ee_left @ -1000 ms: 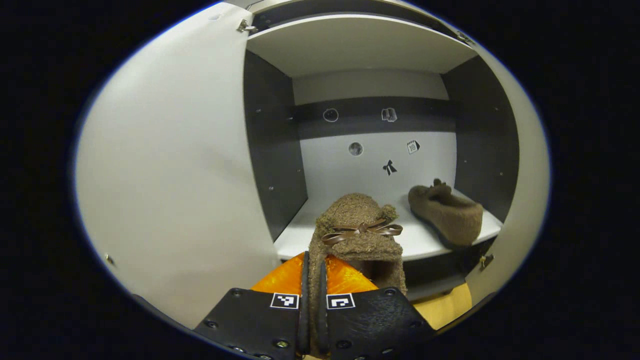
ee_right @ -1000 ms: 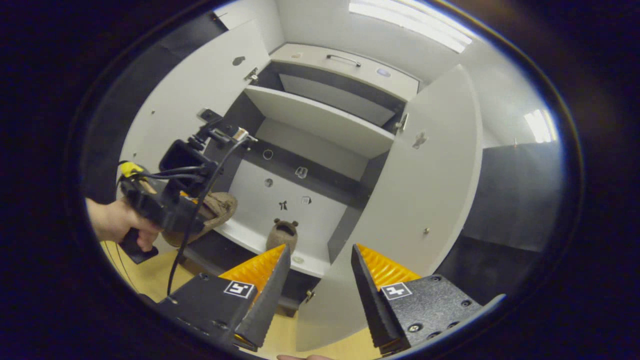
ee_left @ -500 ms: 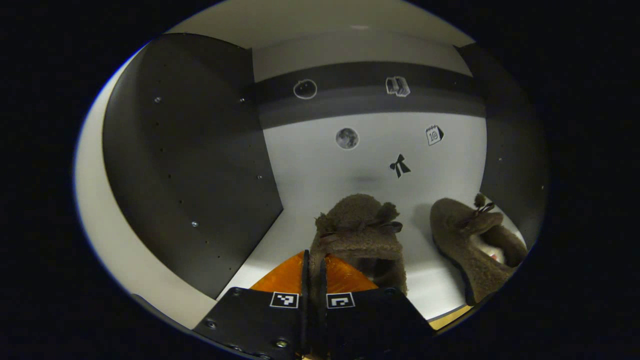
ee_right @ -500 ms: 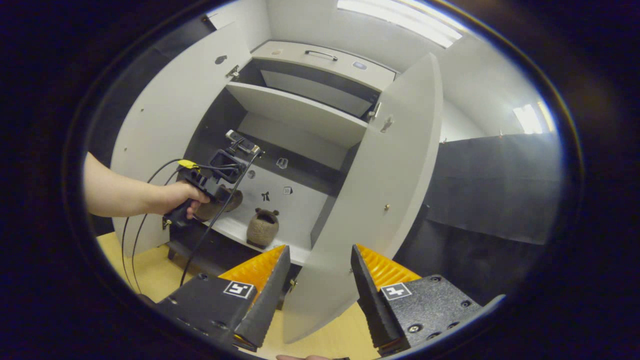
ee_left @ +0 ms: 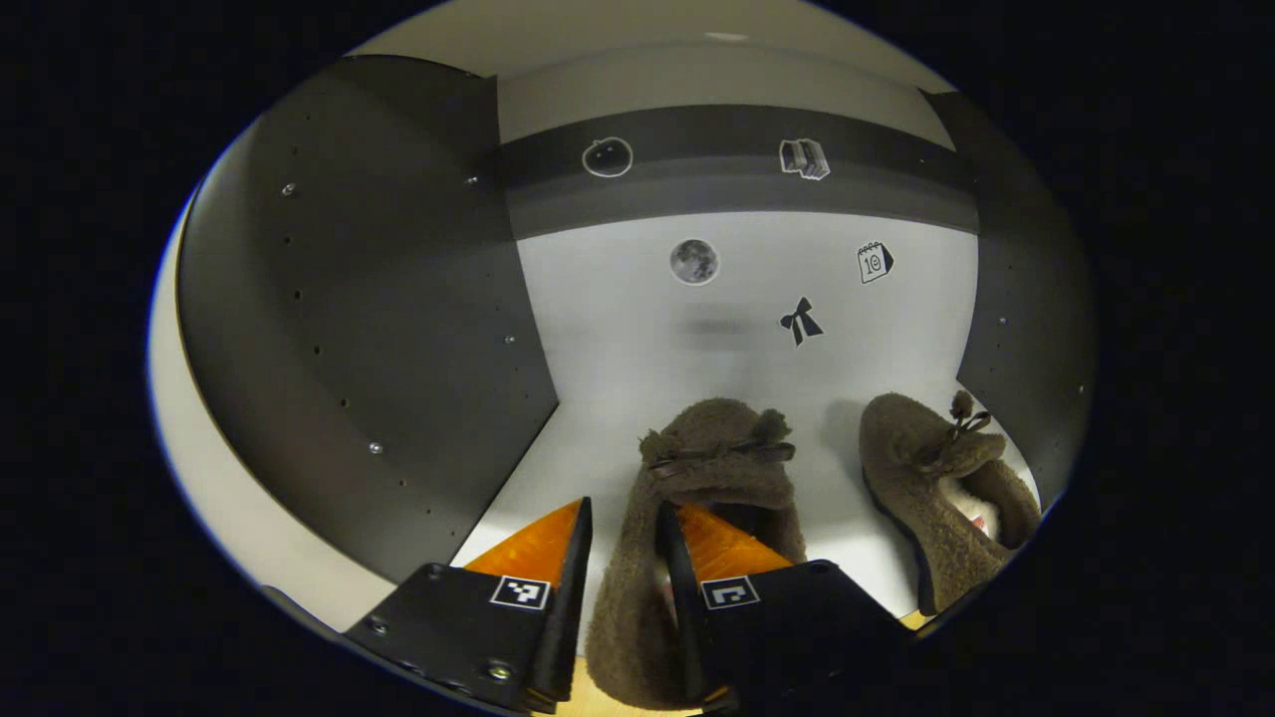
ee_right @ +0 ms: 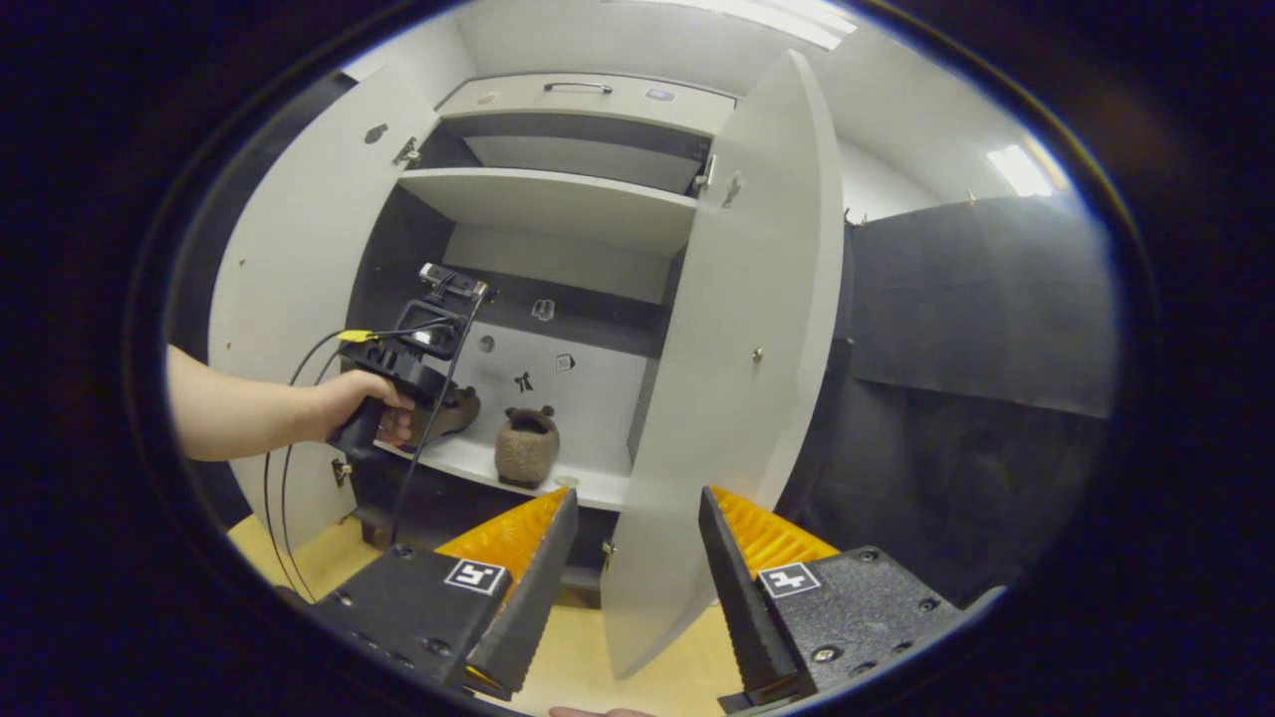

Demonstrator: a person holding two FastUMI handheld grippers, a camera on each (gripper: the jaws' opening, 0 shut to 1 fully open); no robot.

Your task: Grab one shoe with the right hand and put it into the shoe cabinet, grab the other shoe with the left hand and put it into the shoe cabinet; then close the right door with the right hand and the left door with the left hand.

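Observation:
Two fuzzy brown shoes sit on the white lower shelf (ee_left: 543, 478) of the shoe cabinet. In the left gripper view, the nearer shoe (ee_left: 715, 460), with a bow on top, rests on the shelf. Its side wall lies between the parted fingers of my open left gripper (ee_left: 623, 518). The second shoe (ee_left: 936, 478) lies to its right. In the right gripper view, a hand holds the left gripper (ee_right: 398, 368) inside the cabinet beside the shoes (ee_right: 526, 448). My right gripper (ee_right: 633, 498) hangs open and holds nothing, outside, near the right door's edge.
Both cabinet doors stand open: the left door (ee_right: 289, 259) and the right door (ee_right: 747, 319). An upper shelf (ee_right: 558, 204) spans the cabinet above. Dark side panels (ee_left: 379, 329) flank the compartment. A cable trails from the left gripper over the wooden floor (ee_right: 299, 558).
My left gripper carried the shoe deep into the cabinet, set it on the shelf and opened its fingers. My right gripper drew back and swung right, staying open.

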